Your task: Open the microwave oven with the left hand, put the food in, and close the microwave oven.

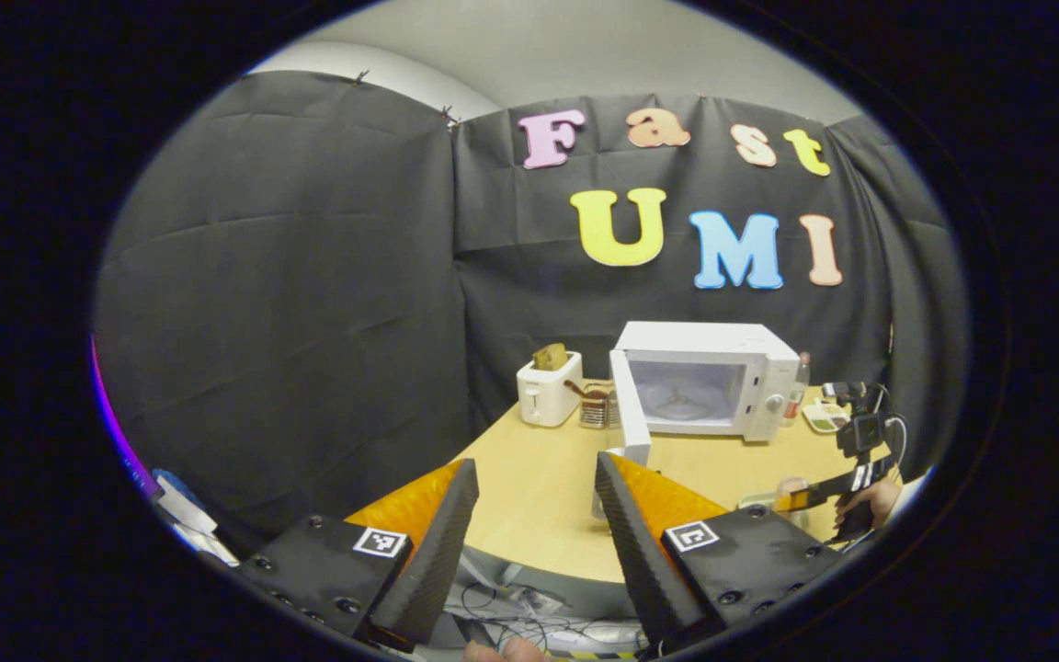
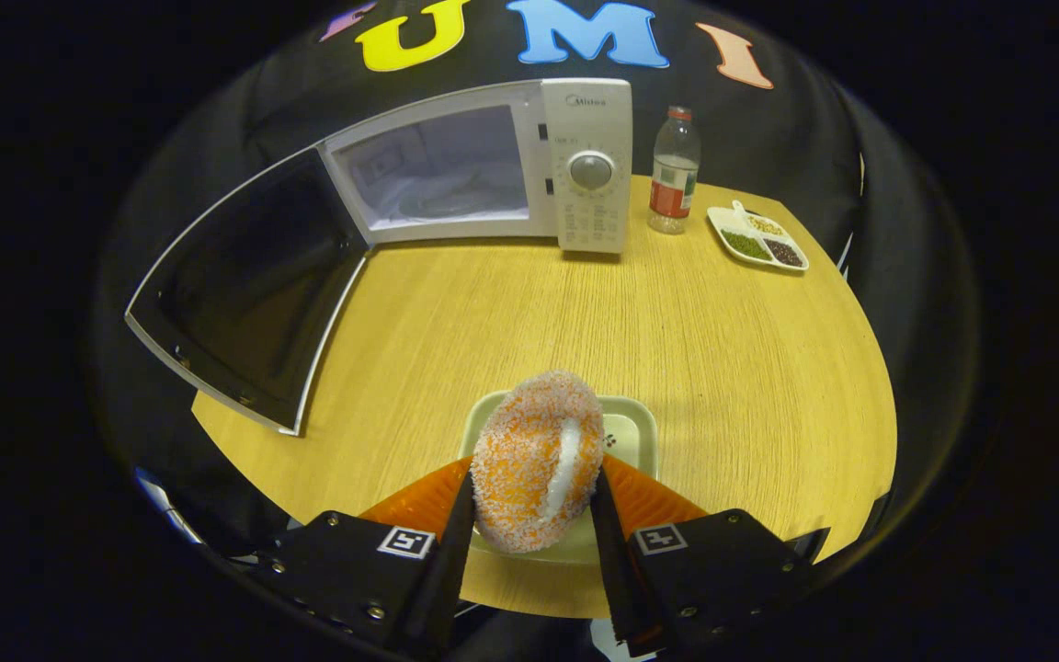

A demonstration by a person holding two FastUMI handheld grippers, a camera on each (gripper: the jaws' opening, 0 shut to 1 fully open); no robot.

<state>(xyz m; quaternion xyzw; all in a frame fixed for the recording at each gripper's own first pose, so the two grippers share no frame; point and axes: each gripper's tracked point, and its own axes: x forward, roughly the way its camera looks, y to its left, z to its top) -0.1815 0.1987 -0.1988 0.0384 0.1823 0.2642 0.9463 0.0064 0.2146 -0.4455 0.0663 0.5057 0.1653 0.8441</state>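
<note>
Doughnut [image 2: 537, 460] sits pinched upright in the right gripper [image 2: 529, 515]. Microwave [image 2: 483, 170] cavity lies straight ahead, door [image 2: 244, 294] swung left. Left gripper [image 1: 529, 515] hangs spread, holding nothing, well back.

White microwave [image 2: 585, 165] w/ dark door glass [image 2: 244, 285], light wood-grain table [image 2: 677, 340], orange donut [image 2: 537, 460] w/ white speckles + white stripe, pale green plate [image 2: 631, 428], white toaster [image 1: 548, 391].

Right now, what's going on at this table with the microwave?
A person is working two handheld grippers. The right gripper has its jaws closed on a sugar-coated orange doughnut just above a small tray. The microwave stands with its door swung wide open. The left gripper is open and holds nothing.
</note>
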